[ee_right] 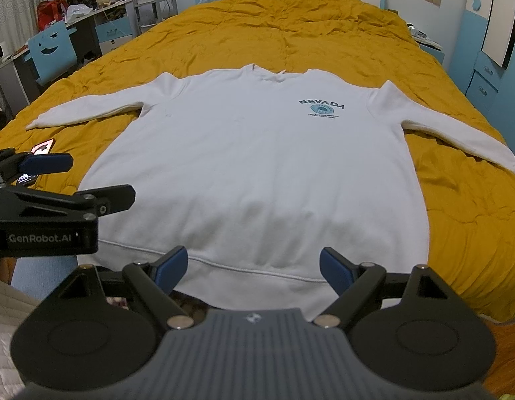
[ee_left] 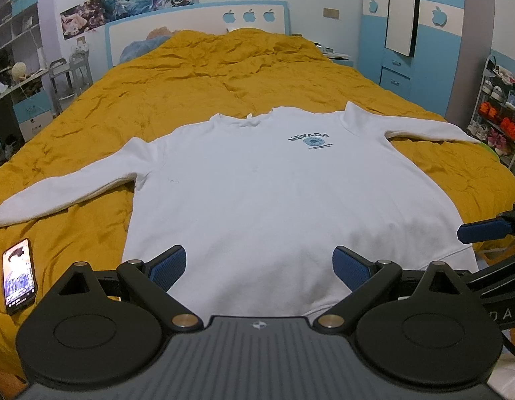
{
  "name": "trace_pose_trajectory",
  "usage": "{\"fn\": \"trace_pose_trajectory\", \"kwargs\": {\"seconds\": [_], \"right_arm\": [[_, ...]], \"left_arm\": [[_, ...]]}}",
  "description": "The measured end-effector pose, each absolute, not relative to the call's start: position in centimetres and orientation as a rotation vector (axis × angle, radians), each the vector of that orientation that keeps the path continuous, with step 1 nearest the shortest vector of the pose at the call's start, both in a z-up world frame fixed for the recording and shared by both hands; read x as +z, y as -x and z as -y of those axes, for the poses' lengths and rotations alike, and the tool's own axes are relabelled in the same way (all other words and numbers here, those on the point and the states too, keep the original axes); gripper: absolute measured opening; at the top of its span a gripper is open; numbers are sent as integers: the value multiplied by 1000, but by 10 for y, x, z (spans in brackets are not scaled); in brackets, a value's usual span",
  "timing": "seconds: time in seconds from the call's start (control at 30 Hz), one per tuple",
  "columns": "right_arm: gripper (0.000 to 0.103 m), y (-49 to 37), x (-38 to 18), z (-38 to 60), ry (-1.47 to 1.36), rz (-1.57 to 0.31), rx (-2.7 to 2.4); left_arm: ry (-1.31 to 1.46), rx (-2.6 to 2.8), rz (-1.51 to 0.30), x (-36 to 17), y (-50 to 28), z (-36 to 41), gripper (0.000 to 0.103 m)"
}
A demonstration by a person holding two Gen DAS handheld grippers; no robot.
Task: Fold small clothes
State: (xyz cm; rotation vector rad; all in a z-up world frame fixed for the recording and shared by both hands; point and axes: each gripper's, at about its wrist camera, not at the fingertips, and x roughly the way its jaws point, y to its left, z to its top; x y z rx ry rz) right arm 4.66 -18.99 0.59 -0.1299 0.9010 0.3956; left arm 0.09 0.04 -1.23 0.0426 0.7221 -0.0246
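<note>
A white long-sleeved sweatshirt point(ee_left: 257, 193) with a blue NEVADA print lies flat, front up, on the mustard bedspread point(ee_left: 191, 76), sleeves spread to both sides, hem toward me. It also shows in the right wrist view point(ee_right: 257, 166). My left gripper point(ee_left: 259, 266) is open and empty, hovering above the hem. My right gripper point(ee_right: 254, 266) is open and empty above the hem, to the right of the left one. The right gripper's blue fingertip point(ee_left: 480, 230) shows at the left wrist view's right edge; the left gripper's body point(ee_right: 47, 213) shows at the right wrist view's left.
A phone point(ee_left: 19, 276) with a lit screen lies on the bedspread left of the hem, below the left sleeve. A headboard point(ee_left: 197, 23) closes the far end. A desk and chair point(ee_right: 54, 53) stand left of the bed; drawers and a shoe rack point(ee_left: 497, 113) stand right.
</note>
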Motion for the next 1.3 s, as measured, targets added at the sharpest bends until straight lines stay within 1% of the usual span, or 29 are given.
{"fn": "trace_pose_trajectory", "kwargs": {"seconds": [0.37,0.57,0.73,0.87,1.03,1.07,1.1,1.13,1.17,1.2,1.23,1.27,1.3], "right_arm": [[82,-70,2,187,151,-866,382],[82,-107,-1,186,145,-804,381],[82,-147,-1,190,71,-730,355],[82,-173,0,190,52,-633,315],[81,-206,-7,182,74,-606,272],[80,-212,-8,181,80,-608,274],[76,-219,-11,180,91,-620,280],[68,-226,-13,179,99,-633,287],[64,-232,-16,178,107,-645,288],[58,-239,-19,178,110,-662,285],[56,-246,-22,177,108,-682,282],[56,-251,-26,177,103,-697,280],[56,-257,-28,176,94,-707,282]], "left_arm": [[-55,11,-666,-14,-22,-11,103],[30,24,-634,-17,-44,-43,103],[113,139,-613,-14,-66,-94,103],[159,256,-565,-12,-84,-149,103],[246,432,-590,-16,-107,-228,103],[268,468,-593,-16,-106,-242,103],[304,519,-587,-17,-105,-262,103],[338,556,-578,-18,-101,-279,103],[384,590,-569,-20,-99,-299,103],[440,622,-554,-22,-95,-321,103],[484,642,-531,-24,-92,-339,101],[518,670,-509,-27,-88,-358,95],[534,713,-507,-30,-84,-375,93]]}}
